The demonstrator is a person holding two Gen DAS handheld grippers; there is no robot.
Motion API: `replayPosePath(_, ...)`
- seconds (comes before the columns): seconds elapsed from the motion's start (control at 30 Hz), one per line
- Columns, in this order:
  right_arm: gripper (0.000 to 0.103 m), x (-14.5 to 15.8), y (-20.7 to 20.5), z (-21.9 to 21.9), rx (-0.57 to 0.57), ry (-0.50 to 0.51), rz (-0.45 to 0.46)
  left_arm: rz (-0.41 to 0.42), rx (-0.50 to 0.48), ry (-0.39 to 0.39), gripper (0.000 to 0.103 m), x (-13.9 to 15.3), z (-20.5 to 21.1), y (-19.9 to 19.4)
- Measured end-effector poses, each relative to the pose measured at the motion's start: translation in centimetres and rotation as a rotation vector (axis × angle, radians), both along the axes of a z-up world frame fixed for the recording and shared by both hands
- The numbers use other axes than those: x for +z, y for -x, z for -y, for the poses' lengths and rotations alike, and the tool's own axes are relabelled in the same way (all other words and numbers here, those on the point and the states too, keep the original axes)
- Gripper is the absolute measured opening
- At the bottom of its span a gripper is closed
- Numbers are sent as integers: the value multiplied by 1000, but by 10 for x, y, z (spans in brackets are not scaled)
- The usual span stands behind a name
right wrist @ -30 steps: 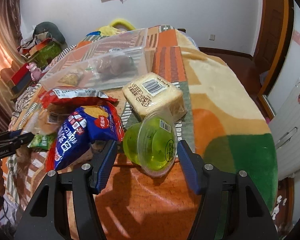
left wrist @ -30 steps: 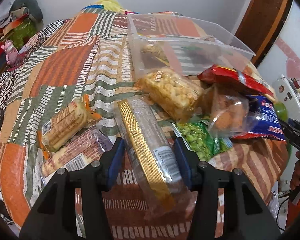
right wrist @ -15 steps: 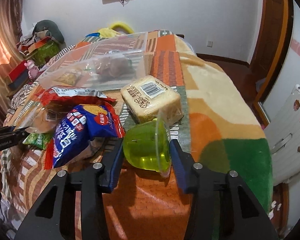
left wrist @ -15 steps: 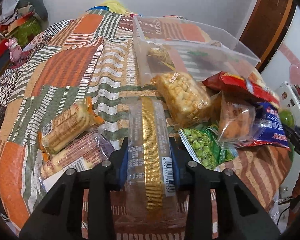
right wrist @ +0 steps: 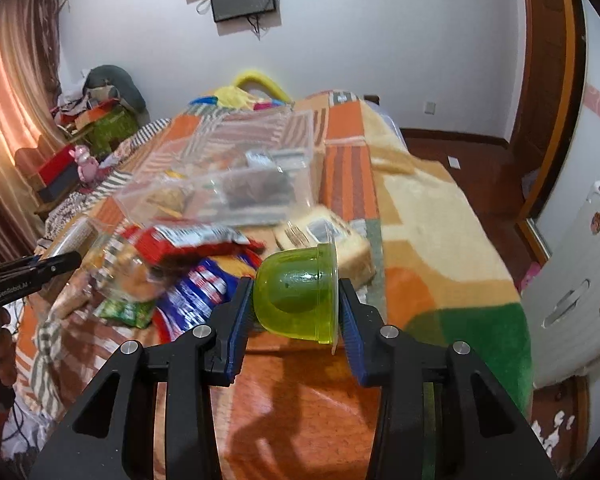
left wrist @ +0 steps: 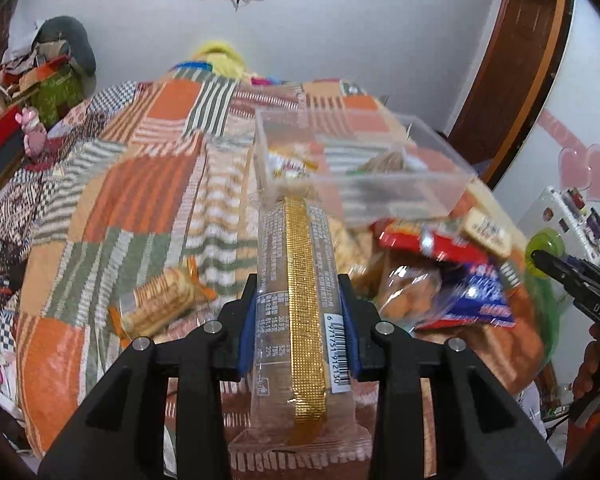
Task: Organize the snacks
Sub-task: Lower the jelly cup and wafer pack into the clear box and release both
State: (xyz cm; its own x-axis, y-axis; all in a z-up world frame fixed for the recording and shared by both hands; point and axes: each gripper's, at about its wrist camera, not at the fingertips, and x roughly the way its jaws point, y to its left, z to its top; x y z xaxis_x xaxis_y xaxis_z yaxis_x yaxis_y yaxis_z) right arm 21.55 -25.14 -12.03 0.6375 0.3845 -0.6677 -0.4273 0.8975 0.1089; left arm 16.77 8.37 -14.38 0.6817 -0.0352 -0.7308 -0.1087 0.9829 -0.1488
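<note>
Left gripper (left wrist: 298, 320) clamping gold-striped packet (left wrist: 300, 300) – clear bin (left wrist: 364, 184) beyond

Motion blur smears the clear plastic bin (left wrist: 364, 168) at one o'clock and the loose snack packets (right wrist: 188, 264) heaped before it, so their labels cannot be read, while the gold-striped cracker pack (left wrist: 304, 320) hides whatever lies on the bed beneath, at six o'clock.

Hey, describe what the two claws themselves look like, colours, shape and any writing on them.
Both are matte black plastic. The left claw and right claw each have two angular, triangular-framed fingers with round silver screws and ribbed blue pads on the inner faces. Seen from the side, the right one shows white letters "DAS", the left one white "GenRobot.AI". No cables or sleeves show.
</note>
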Motion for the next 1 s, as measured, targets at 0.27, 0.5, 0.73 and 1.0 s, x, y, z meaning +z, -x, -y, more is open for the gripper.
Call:
replayPosePath(0.27, 38, 30, -13, -24, 44, -40, 89, 81, -10, -12, 36, 32, 3, -28)
replayPosePath(0.5, 38, 42, -34, -56, 88, -48, 141, 122, -17, -30, 36, 48, 7, -61)
replayPosePath(0.73, 38, 42, -66, -92, 132, -54, 137, 127, -15, -30, 36, 51, 2, -102)
replayPosePath(1.0, 38, 19, -93, -124, 181, 14, 69, 89, -13, -37, 36, 37, -3, -143)
